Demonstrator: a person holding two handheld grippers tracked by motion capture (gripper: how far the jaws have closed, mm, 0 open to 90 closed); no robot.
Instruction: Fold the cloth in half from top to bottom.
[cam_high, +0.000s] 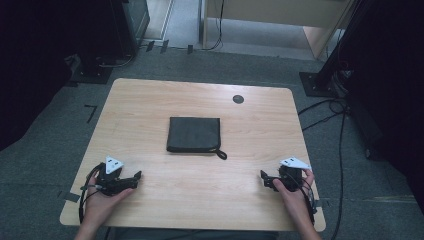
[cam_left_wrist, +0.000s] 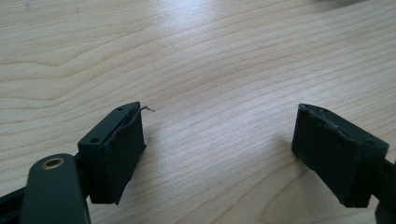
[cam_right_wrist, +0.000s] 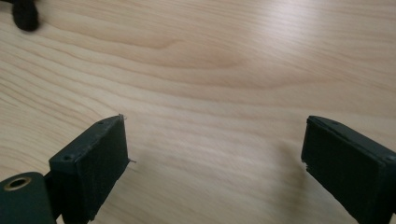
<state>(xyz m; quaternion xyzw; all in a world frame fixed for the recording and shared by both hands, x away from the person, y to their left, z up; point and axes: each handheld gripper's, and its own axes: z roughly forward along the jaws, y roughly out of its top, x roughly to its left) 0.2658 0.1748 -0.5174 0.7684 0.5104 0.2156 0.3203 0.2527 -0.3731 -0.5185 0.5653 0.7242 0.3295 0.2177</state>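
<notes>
Both grippers rest on the table (cam_high: 165, 210) on the near side of the folded black pouch (cam_high: 194, 134), well apart from it. The left gripper (cam_high: 136, 176) sits near-left of the pouch, jaws wide apart and empty; the right gripper (cam_high: 264, 177) sits near-right, jaws likewise wide and empty. The pouch lies flat at mid-table, folded square, its loop (cam_high: 220, 153) trailing from the near-right corner. Judged from this, the folding appears complete, or no handling has begun. No brand, label or writing is legible. Beyond the pouch sits a dark round grommet (cam_high: 238, 99).
</notes>
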